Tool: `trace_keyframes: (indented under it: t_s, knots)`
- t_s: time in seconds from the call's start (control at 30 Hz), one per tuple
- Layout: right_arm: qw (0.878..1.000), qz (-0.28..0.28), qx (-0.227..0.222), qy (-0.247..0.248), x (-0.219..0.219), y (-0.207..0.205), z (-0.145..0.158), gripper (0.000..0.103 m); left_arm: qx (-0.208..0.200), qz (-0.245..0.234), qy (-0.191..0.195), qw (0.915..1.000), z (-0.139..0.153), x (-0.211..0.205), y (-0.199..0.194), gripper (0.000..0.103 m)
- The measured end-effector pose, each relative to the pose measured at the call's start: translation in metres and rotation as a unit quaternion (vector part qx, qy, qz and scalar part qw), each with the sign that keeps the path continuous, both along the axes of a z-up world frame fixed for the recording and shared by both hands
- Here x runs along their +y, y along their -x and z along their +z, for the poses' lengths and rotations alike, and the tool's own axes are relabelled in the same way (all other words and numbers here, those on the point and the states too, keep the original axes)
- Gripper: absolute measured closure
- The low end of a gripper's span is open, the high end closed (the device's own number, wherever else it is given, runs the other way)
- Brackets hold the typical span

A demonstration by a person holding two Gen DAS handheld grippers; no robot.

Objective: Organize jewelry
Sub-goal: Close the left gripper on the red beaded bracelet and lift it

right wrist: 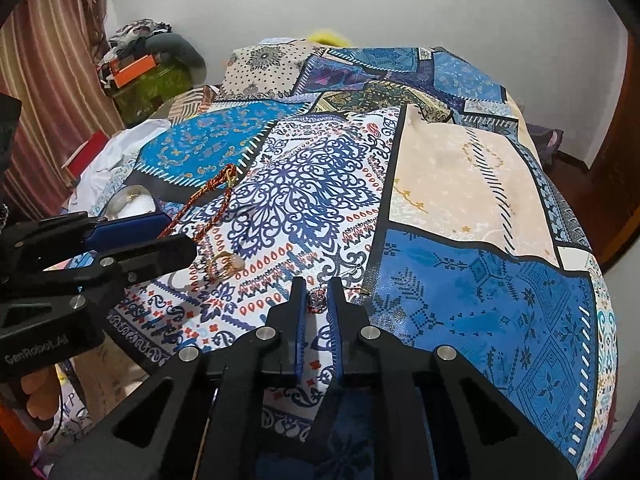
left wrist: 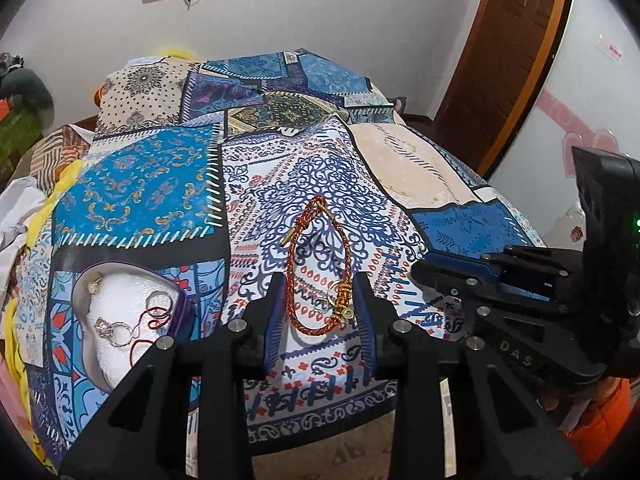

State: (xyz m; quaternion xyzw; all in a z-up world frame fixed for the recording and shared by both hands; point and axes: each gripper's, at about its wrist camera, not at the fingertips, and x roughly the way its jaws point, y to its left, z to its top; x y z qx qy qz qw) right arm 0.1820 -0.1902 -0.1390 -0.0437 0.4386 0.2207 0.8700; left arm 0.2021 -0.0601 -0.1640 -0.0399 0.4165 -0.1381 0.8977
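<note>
A red and gold braided bracelet point(left wrist: 316, 272) lies on the patterned bedspread point(left wrist: 168, 196), its lower loop between the fingers of my open left gripper point(left wrist: 320, 280). A gold ring with beads point(left wrist: 340, 300) lies at its lower end; it also shows in the right wrist view point(right wrist: 224, 266). A purple heart-shaped box point(left wrist: 120, 320) with white lining holds rings and a thin red cord, at the left. My right gripper point(right wrist: 318, 290) is nearly shut on a small round beaded piece point(right wrist: 317, 301). The left gripper point(right wrist: 152, 236) shows at the left of the right wrist view, above the bracelet point(right wrist: 208, 200).
The bedspread point(right wrist: 480, 280) covers a bed, with pillows under it at the far end. White cloth point(right wrist: 116, 152) and clutter lie left of the bed. A wooden door point(left wrist: 508, 52) stands at the right. My right gripper point(left wrist: 500, 280) reaches in from the right in the left wrist view.
</note>
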Motion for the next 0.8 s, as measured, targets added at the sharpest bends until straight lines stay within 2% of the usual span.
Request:
trace_keyframes:
  t_s: [0.4, 0.53, 0.6, 0.63, 0.67, 0.8]
  knots:
    - [0.998, -0.008, -0.056, -0.014, 0.005, 0.018, 0.050, 0.094, -0.038, 0.022, 0.012, 0.9990, 0.032, 0.026, 0.024, 0.071]
    - [0.997, -0.007, -0.075, -0.015, 0.012, 0.028, 0.062, 0.094, -0.034, 0.025, 0.014, 0.9990, 0.033, 0.031, 0.029, 0.070]
    - [0.997, -0.006, -0.077, -0.015, 0.014, 0.031, 0.064, 0.094, -0.019, 0.025, 0.015, 0.9994, 0.027, 0.032, 0.028, 0.058]
    - [0.997, -0.006, -0.076, -0.014, 0.015, 0.033, 0.063, 0.094, -0.014, 0.026, 0.015, 0.9994, 0.024, 0.032, 0.028, 0.045]
    - [0.997, -0.006, -0.075, -0.014, 0.015, 0.034, 0.062, 0.094, -0.011, 0.026, 0.016, 0.9995, 0.020, 0.032, 0.027, 0.039]
    - [0.997, -0.005, -0.070, -0.009, 0.015, 0.037, 0.059, 0.094, 0.012, 0.018, 0.007, 0.9997, 0.002, 0.026, 0.021, 0.038]
